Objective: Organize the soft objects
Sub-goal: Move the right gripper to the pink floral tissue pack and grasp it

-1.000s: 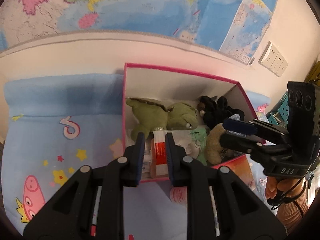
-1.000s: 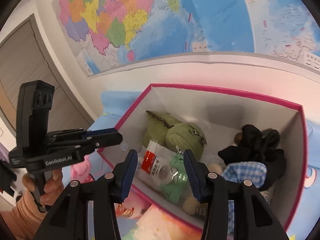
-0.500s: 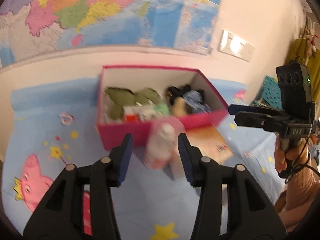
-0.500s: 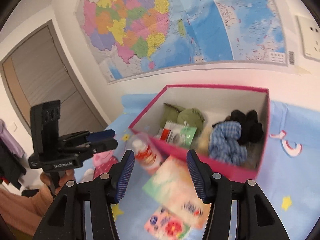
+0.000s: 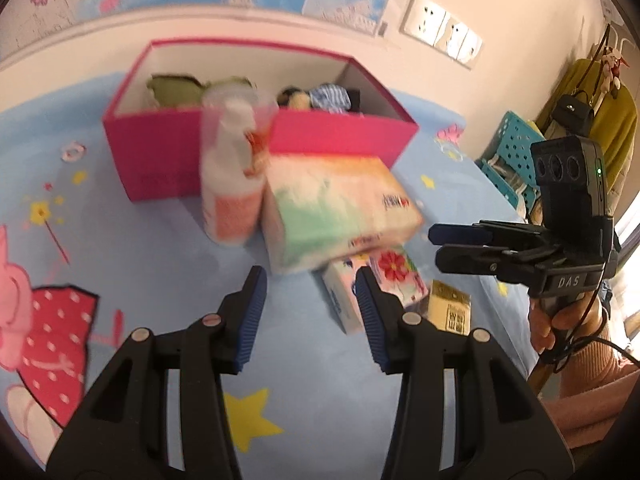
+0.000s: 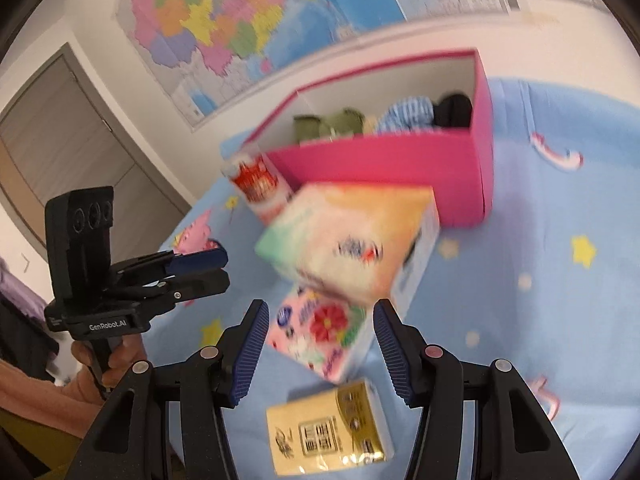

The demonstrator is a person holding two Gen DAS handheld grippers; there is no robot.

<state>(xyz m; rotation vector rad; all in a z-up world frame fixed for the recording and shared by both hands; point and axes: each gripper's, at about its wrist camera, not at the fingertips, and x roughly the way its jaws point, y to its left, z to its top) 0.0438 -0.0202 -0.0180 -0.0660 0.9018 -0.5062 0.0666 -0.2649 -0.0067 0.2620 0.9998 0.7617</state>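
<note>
Hovering over the blue sheet (image 5: 160, 264), the left gripper (image 5: 308, 300) and right gripper (image 6: 318, 338) stand partly open, holding nothing. The tissue packs (image 6: 348, 240) lie near the pink box (image 5: 340, 136), whose plush toys (image 5: 176, 90) sit at its far left.

**Item count, both wrist views**

- Boxes: one, pink (image 5: 256, 148), open on top.
- Tissue packs outside the box: three. A large pastel one (image 5: 340, 208), a floral one (image 6: 320, 332) and a yellow one (image 6: 332, 436).
- Bottles: one (image 5: 230, 184), upright, in front of the box.
- Soft things in the box: at least three tell apart. One green (image 5: 176, 90), one blue checked (image 5: 330, 98), one black (image 6: 452, 110). Exact total unclear because of blur.
- Grippers: two.
- Wall maps: at least two sheets (image 6: 240, 28).
</note>
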